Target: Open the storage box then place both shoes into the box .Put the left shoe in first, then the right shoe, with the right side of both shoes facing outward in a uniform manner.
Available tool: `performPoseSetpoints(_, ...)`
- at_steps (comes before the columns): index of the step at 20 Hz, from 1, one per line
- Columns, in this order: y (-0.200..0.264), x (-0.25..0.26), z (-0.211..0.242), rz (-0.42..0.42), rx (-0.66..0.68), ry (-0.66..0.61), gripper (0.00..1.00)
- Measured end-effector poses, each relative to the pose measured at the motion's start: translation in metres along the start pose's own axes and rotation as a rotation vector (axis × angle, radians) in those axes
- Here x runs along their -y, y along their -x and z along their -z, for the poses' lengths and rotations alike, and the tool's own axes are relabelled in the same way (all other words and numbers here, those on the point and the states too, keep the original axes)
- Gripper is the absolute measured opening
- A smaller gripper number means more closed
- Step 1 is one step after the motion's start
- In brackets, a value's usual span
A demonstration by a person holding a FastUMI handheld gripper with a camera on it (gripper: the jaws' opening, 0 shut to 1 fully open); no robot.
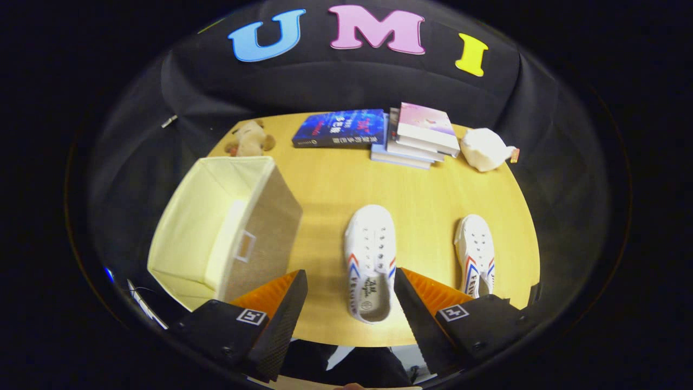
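Observation:
A pale fabric storage box (216, 227) stands open on the wooden table (427, 184), to the left of my fingers, and I see nothing inside it. A white canvas shoe with red and blue stripes (371, 260) lies between my fingertips, heel toward me, toe pointing away. A second matching shoe (476, 254) lies to its right, just beyond my right finger. My gripper (351, 276) hovers above the table with its jaws wide apart and touches nothing.
At the far side of the table lie a blue book (340, 128), a stack of books (417, 136), a small plush toy (250, 138) and a white soft toy (484, 149). Black cloth walls the booth behind.

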State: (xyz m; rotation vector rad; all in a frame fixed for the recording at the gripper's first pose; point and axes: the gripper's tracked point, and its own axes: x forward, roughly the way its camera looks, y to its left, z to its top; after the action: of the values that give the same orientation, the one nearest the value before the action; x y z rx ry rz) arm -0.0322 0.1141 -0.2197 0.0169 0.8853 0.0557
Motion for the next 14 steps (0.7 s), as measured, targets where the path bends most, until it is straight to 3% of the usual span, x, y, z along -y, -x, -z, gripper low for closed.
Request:
performPoseSetpoints(8, -0.076, 0.063, 0.042, 0.039, -0.163, -0.009, 0.99)
performPoseSetpoints(13, -0.111, 0.058, 0.056, -0.020, -0.237, -0.020, 0.98)
performPoseSetpoints(14, -0.114, 0.054, 0.059, -0.043, -0.253, -0.028, 0.93)
